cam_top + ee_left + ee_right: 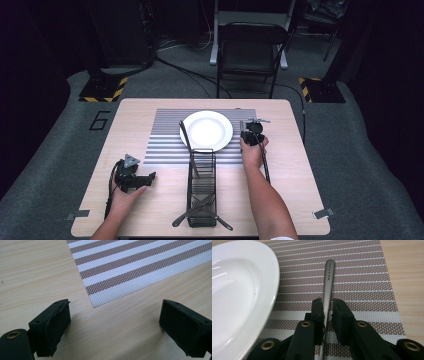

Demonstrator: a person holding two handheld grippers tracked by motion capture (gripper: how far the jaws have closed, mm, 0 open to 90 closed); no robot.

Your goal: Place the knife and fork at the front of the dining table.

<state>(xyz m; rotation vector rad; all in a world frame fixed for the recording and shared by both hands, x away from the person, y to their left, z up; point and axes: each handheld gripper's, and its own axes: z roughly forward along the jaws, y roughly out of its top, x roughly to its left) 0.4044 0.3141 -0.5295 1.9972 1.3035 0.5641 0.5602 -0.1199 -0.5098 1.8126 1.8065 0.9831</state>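
The piece of cutlery (329, 282) lies flat on the striped placemat (362, 290), just to the 3 o'clock side of the white plate (242, 290) and apart from its rim. In the right gripper view its matte metal handle runs from between the jaws toward 12 o'clock, with small lettering near the rounded end. Its working end is hidden under the gripper, so the type of utensil cannot be told.

The right gripper (326, 305) straddles this handle. Its jaws stand close together, one on each side; a narrow gap shows at the right-hand pad, and the left-hand pad is at or very near the metal. No firm clamp is visible. In the high view the right gripper (251, 131) sits at the plate's 3 o'clock, near the mat's right edge.

At the plate's 9 o'clock rim a dark utensil (184, 131) lies on the mat. At the plate's 6 o'clock stands a black wire caddy (202, 187), with two utensils crossed at its near end.

The left gripper (150, 176) rests on the bare wooden table (300, 200) at about 8 o'clock from the plate, off the mat's near-left corner. Its jaws stand wide apart with nothing between them; the left gripper view shows only tabletop and the mat corner (96, 303) ahead.
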